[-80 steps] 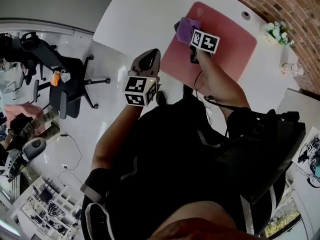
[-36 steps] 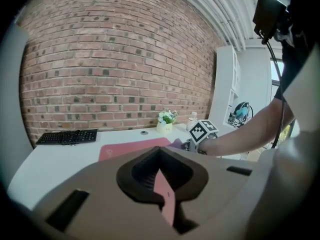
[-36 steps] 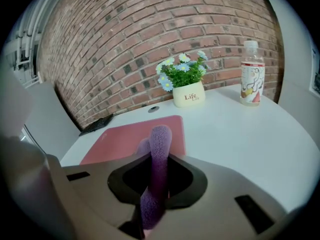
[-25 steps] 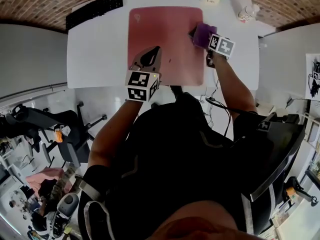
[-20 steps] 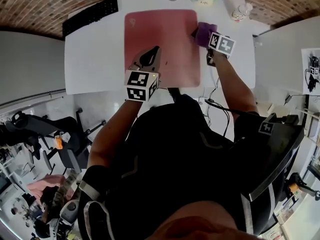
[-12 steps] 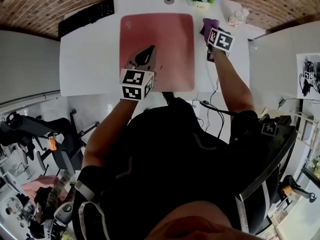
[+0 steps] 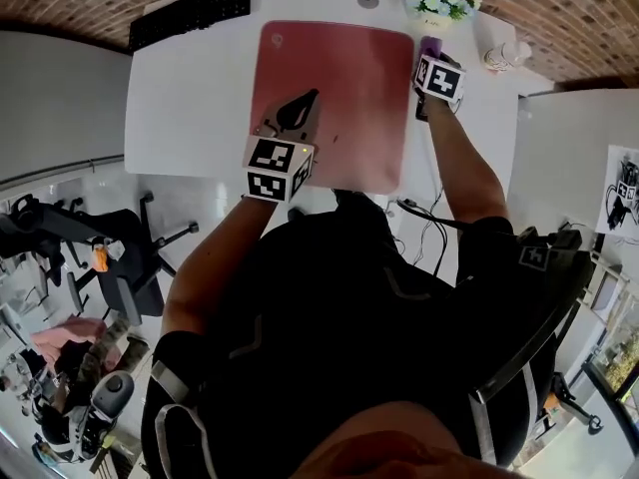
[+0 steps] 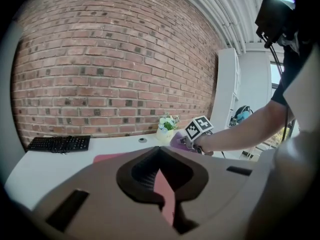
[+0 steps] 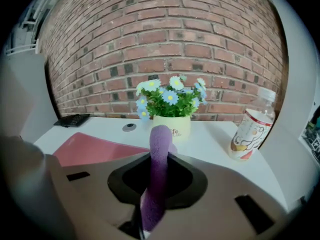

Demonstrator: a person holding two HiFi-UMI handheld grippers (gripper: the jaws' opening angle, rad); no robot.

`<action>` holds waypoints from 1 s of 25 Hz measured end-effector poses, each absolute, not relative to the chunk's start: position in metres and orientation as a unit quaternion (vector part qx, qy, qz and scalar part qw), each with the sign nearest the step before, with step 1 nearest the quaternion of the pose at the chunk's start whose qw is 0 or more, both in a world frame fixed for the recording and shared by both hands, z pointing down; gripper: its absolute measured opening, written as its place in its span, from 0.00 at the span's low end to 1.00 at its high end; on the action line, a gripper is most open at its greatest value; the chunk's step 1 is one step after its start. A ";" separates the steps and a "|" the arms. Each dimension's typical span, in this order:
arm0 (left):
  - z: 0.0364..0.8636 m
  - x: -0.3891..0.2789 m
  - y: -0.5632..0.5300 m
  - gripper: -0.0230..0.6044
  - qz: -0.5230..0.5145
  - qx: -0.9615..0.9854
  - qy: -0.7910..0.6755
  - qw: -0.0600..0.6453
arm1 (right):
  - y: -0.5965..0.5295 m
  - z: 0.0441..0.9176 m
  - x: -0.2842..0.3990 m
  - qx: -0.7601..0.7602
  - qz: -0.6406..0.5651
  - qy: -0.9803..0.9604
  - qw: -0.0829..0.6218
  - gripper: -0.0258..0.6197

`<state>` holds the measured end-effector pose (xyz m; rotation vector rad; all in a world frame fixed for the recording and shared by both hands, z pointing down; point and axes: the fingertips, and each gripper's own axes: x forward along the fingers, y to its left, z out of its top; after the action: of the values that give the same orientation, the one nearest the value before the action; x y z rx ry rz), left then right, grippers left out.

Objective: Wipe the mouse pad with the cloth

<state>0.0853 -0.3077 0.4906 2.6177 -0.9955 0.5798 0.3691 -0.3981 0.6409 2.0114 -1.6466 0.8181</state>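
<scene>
Pinching cloth (image 9: 159, 169) upright in right gripper (image 9: 150, 218), just off far-right corner of mouse pad (image 7: 349, 88), pad to its left. Holding left gripper (image 7: 306, 100), jaws together and empty, over pad's near-left part.

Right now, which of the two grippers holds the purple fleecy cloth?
The right gripper: its jaws clamp the purple fleecy cloth beside the pink mouse pad. The left gripper holds nothing.

Your fuzzy purple cloth (image 9: 156, 174) is one plain colour, and so is the flat pink mouse pad (image 7: 339, 78) and the smooth white table (image 7: 190, 98). You can see a red-brown brick wall (image 9: 165, 39) with pale lines and a black keyboard (image 7: 190, 13). The small white pot (image 9: 171, 126) has blue and white flowers with green leaves, and the clear plastic bottle (image 9: 248, 131) has a red and white label.
</scene>
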 end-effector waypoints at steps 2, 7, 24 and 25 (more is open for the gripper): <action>0.493 0.080 -0.310 0.04 0.203 0.902 -0.352 0.145 | -0.404 0.649 0.354 0.709 0.299 -0.602 0.213 0.13; 0.496 0.065 -0.315 0.04 0.205 0.893 -0.371 0.153 | -0.417 0.661 0.320 0.683 0.305 -0.625 0.221 0.13; 0.495 0.010 -0.316 0.04 0.189 0.864 -0.435 0.171 | -0.462 0.666 0.221 0.614 0.313 -0.685 0.237 0.13; 0.494 0.007 -0.315 0.04 0.187 0.862 -0.439 0.172 | -0.465 0.666 0.215 0.610 0.312 -0.688 0.238 0.13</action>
<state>0.0071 -0.3154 0.4945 2.4458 -1.2462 0.5307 0.2148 -0.4646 0.6662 1.6710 -1.8851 0.8558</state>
